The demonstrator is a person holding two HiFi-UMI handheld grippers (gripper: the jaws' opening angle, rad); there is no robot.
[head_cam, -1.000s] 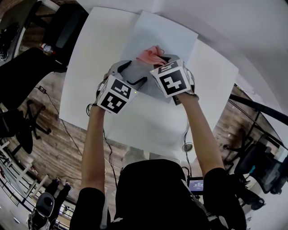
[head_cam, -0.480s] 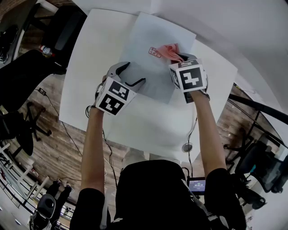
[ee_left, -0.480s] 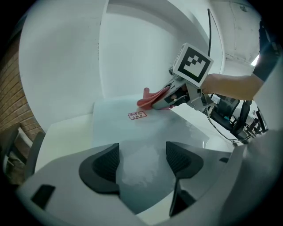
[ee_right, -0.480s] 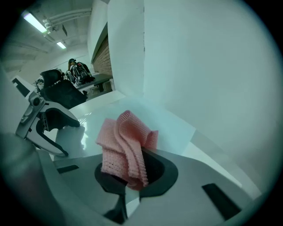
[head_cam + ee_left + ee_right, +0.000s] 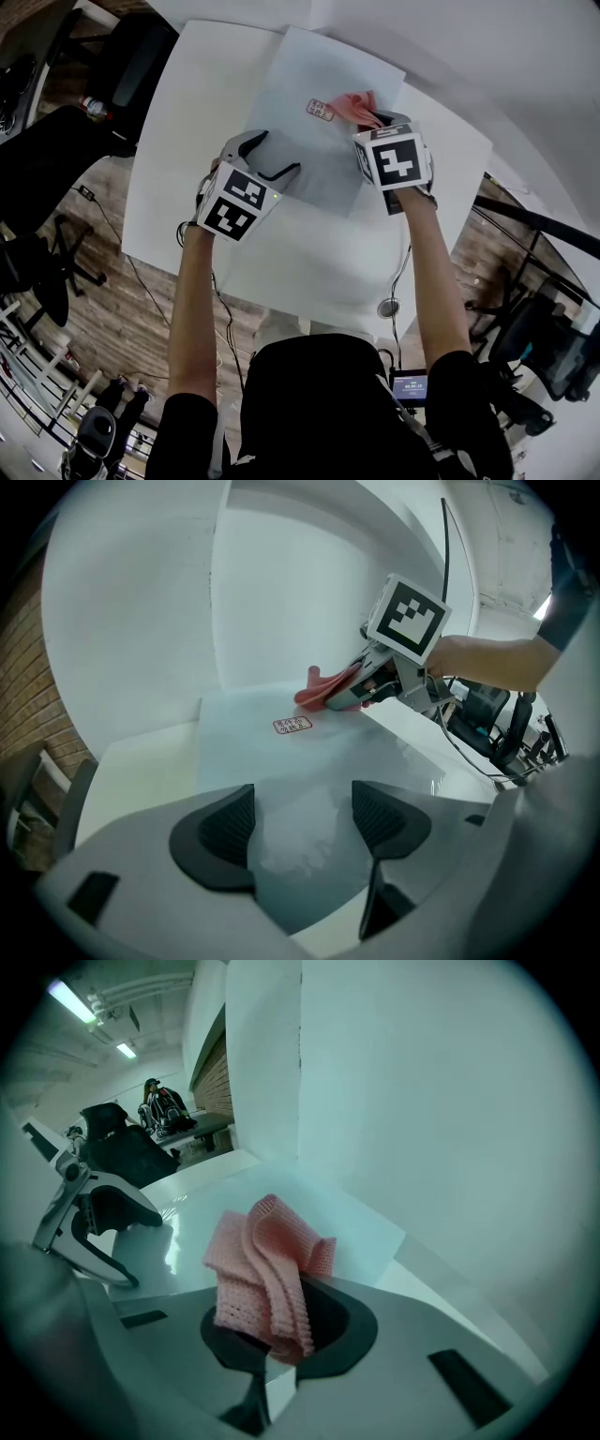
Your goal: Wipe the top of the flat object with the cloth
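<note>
Right gripper (image 5: 373, 120), jaws clamped on pink cloth (image 5: 352, 103), has swept from middle to far right edge of pale flat sheet (image 5: 305, 70) on tabletop (image 5: 178, 159). Left gripper (image 5: 270, 157), jaws apart, empty, sits over sheet's near part. Advice: press cloth flat, overlap strokes, steady sheet.

The right tongs (image 5: 375, 120) hold a pink cloth (image 5: 352, 103) on the flat sheet (image 5: 309, 75), and the left tongs (image 5: 272, 156) are over its near edge.

A white table (image 5: 178, 159) stands against a white wall (image 5: 525, 56) on wood-plank flooring (image 5: 122, 319). A black office chair (image 5: 141, 56) sits nearby, beside a brick wall (image 5: 36, 696), with strip lights (image 5: 70, 999) overhead.
</note>
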